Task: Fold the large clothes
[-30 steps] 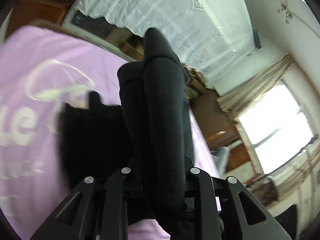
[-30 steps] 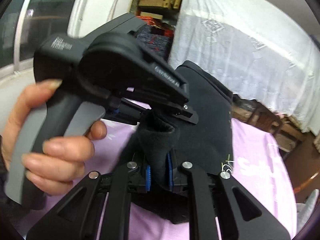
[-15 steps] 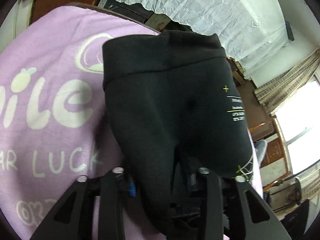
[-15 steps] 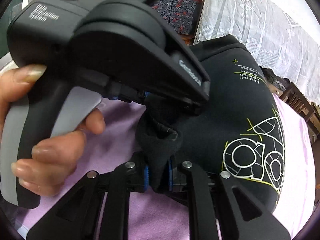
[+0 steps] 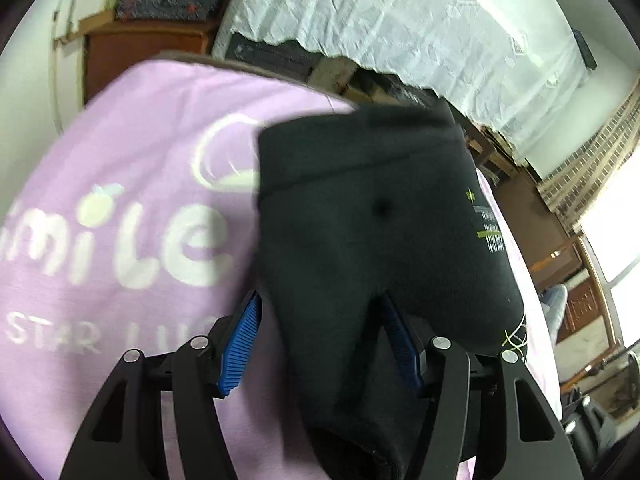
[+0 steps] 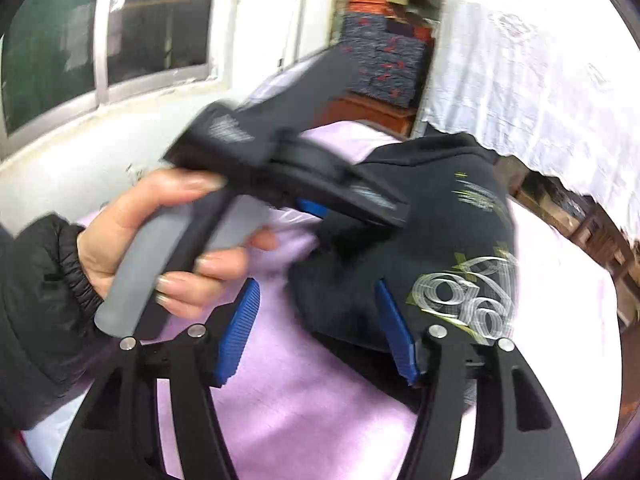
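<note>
A black garment [image 5: 372,216] with yellow and white print lies folded on the purple blanket [image 5: 120,168]. My left gripper [image 5: 320,320] has its jaws opening. Its near fold lies loose between the blue pads [image 5: 240,340], which do not press it. In the right wrist view the same garment [image 6: 448,216] shows its white ring print. My right gripper [image 6: 316,312] is opening too, and the garment's near edge lies between its pads [image 6: 394,332] without being pinched. A hand [image 6: 140,232] holds the left gripper's grey handle [image 6: 160,264] just left of the garment.
The purple blanket [image 6: 320,400] with white lettering covers the surface under both grippers. A white lace cloth [image 5: 420,20] hangs over furniture behind it. A wooden cabinet [image 5: 140,56] with a patterned bundle on top stands at the back left. Windows [image 6: 80,40] line the left wall.
Both grippers were shut on folds of the black garment and have let go. The garment came down from hanging and now lies on the blanket. The left gripper tipped down.
</note>
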Demonstrator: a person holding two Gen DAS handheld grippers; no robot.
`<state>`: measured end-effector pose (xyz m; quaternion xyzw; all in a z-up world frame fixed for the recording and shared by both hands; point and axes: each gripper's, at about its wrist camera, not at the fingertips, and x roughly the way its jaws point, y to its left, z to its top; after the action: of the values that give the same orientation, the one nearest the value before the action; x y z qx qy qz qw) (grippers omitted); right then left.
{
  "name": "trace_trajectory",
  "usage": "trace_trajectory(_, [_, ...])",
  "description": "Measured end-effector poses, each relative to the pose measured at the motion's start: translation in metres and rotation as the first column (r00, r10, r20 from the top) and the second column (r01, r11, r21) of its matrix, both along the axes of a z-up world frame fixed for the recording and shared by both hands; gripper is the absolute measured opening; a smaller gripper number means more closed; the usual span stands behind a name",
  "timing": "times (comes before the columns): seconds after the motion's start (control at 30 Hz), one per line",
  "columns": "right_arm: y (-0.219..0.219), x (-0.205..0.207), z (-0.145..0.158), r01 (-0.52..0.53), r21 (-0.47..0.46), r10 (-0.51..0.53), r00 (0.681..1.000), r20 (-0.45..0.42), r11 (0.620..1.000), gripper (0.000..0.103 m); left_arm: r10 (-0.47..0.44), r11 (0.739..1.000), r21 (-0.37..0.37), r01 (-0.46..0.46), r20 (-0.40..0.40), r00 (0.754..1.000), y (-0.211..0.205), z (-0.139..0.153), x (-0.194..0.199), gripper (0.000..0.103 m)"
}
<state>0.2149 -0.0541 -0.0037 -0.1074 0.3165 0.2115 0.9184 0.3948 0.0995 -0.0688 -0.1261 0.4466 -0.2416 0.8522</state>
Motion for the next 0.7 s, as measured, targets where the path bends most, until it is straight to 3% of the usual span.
trace_trajectory(0.2, [-0.044,0.022,0.031,0.094,0.098,-0.096,0.995,0.014,0.991,0.022,0.072,0.997,-0.047,-0.068,0.087,0.994,0.023,0.031,-0.017,0.059])
trace_trajectory(0.3, [-0.058,0.046,0.038,0.149,0.136,-0.152,0.988,0.010,0.979,0.019,0.048,0.998,-0.056,-0.040,0.162,0.986,0.013,0.048,-0.032,0.059])
trace_trajectory(0.43, [-0.058,0.090,0.044,0.196,0.169,-0.196,0.980,-0.019,0.966,0.019,-0.014,1.000,0.010,0.012,0.233,0.972,-0.026,0.054,-0.037,0.059])
trace_trajectory(0.5, [-0.053,0.104,0.042,0.213,0.161,-0.210,0.977,-0.032,0.964,0.019,-0.037,0.998,0.048,0.027,0.222,0.974,-0.038,0.045,-0.036,0.059])
trace_trajectory(0.63, [-0.054,0.145,0.002,0.257,0.059,-0.247,0.960,-0.131,0.965,0.016,-0.067,0.980,0.193,0.049,0.091,0.994,-0.064,-0.005,-0.018,0.061])
trace_trajectory(0.7, [-0.057,0.152,-0.019,0.233,0.050,-0.225,0.966,-0.129,0.971,0.016,-0.061,0.974,0.222,0.037,0.102,0.993,-0.069,-0.014,-0.018,0.062])
